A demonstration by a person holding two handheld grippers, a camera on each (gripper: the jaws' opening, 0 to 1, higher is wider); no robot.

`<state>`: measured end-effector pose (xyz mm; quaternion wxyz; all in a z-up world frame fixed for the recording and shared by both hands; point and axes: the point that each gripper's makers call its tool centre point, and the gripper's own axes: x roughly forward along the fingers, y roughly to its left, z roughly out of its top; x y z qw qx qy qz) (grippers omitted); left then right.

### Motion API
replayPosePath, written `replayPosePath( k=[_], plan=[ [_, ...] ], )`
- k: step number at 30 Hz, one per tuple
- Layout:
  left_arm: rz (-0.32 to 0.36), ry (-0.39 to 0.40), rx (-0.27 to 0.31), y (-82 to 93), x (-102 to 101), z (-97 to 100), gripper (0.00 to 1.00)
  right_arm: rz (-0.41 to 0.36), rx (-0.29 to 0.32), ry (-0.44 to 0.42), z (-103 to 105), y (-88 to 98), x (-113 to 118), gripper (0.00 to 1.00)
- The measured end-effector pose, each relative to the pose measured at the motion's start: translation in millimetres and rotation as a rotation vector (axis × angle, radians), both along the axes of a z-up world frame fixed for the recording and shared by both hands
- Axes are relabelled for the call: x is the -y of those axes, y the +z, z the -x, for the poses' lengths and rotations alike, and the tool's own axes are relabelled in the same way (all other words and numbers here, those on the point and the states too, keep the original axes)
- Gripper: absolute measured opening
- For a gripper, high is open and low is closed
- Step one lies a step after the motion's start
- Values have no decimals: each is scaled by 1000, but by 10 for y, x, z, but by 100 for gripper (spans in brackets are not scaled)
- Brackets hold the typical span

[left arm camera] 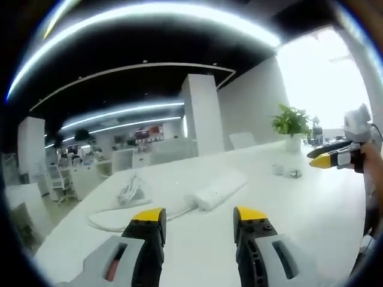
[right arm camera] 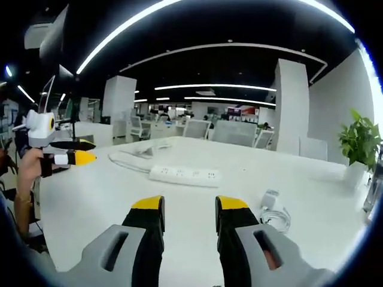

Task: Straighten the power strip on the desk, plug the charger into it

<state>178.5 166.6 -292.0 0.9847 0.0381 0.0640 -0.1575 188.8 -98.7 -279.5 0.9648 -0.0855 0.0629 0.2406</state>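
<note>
At the bottom of the left gripper view, the left gripper (left arm camera: 199, 222) rises with its yellow-tipped black jaws spread wide and nothing between them, held above the white desk (left arm camera: 311, 209). Just beyond the tips, in the middle of the frame, lies the long white plastic power strip (left arm camera: 220, 189), angled up to the right, with its thick white cable (left arm camera: 114, 218) looping away to the lower left. Further back at centre left rests a small bundle of white cord (left arm camera: 129, 190). At the right edge the right gripper (left arm camera: 328, 159) hovers, held in a person's hand; whether it is parted cannot be told here.

In the right gripper view, the right gripper (right arm camera: 189, 206) stands at the bottom with its jaws likewise apart and empty. To the lower right sits the small white charger (right arm camera: 270, 198) with its coiled thin lead (right arm camera: 276, 219). The power strip (right arm camera: 185, 174) lies across the middle, sockets up, and the left gripper (right arm camera: 84, 158) hangs at the left edge.

The strip looks rigid, light and smooth, so it will likely slide easily; a pinch across its narrow sides near one end should swing it straight. The charger seems light and hard, best gripped on its flat faces, prongs kept free, while the limp lead trails.
</note>
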Motion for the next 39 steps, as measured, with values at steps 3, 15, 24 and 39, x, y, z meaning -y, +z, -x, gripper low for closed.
replayPosePath(
  k=[3, 15, 24, 39],
  plan=[
    [12, -15, -17, 0, 16, -78, 46, 4, -5, 5, -90, 11, 10, 34],
    [16, -78, -44, 33, 58, -522, 45, 34, -27, 57, -496, 16, -43, 34],
    [22, -100, -70, -99, 91, -776, 43, 40, -22, 83, -828, 30, -74, 34],
    [-42, -197, -46, -142, 292, -1214, 45, 139, -29, 91, -1425, -22, -87, 33]
  ],
)
